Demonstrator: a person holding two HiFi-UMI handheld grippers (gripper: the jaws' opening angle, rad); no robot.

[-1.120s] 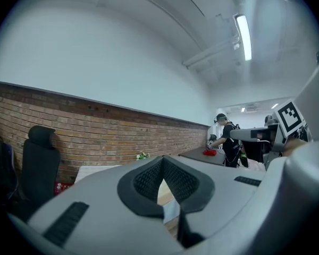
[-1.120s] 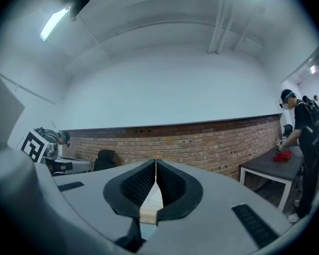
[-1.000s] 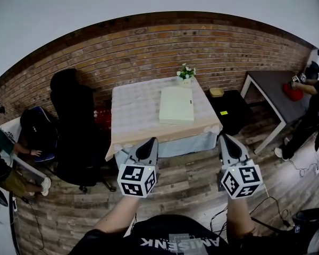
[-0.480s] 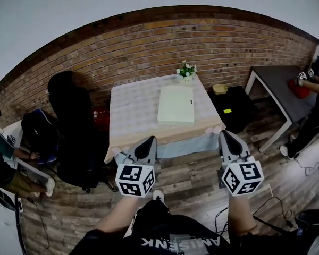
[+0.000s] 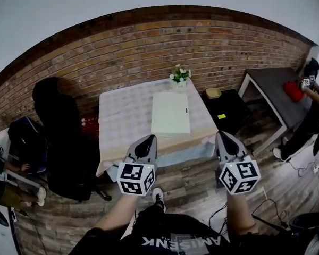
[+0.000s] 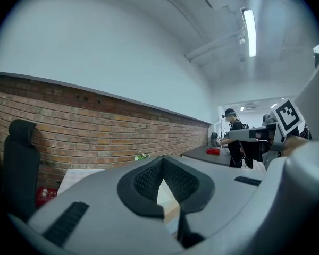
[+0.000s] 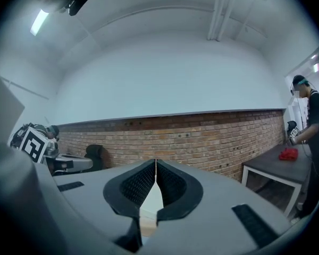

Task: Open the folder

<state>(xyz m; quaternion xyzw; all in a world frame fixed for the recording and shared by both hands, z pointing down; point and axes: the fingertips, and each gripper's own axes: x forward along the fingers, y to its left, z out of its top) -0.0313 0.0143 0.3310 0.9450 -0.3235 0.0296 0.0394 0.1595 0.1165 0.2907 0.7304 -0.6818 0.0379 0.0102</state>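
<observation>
A pale green folder (image 5: 170,113) lies shut and flat on the right half of a small table (image 5: 122,118) with a light checked cloth, against the brick wall. My left gripper (image 5: 147,140) is held level in front of the table's near edge, its jaws shut with nothing between them. My right gripper (image 5: 221,136) hangs beside the table's near right corner, also shut and empty. Both are short of the folder. In the left gripper view the left gripper (image 6: 162,159) points at the table, and in the right gripper view the right gripper (image 7: 156,161) points at the brick wall.
A small pot of white flowers (image 5: 179,75) stands at the table's far edge. A black office chair (image 5: 61,137) is left of the table, with a red crate (image 5: 88,125) by it. A black cabinet (image 5: 226,110) and a dark side table (image 5: 270,86) stand right, with a person (image 5: 315,108) there.
Both grippers have moved forward toward the table, which now looks nearer and further left in the head view. Their jaws stay shut. The folder has not moved.
</observation>
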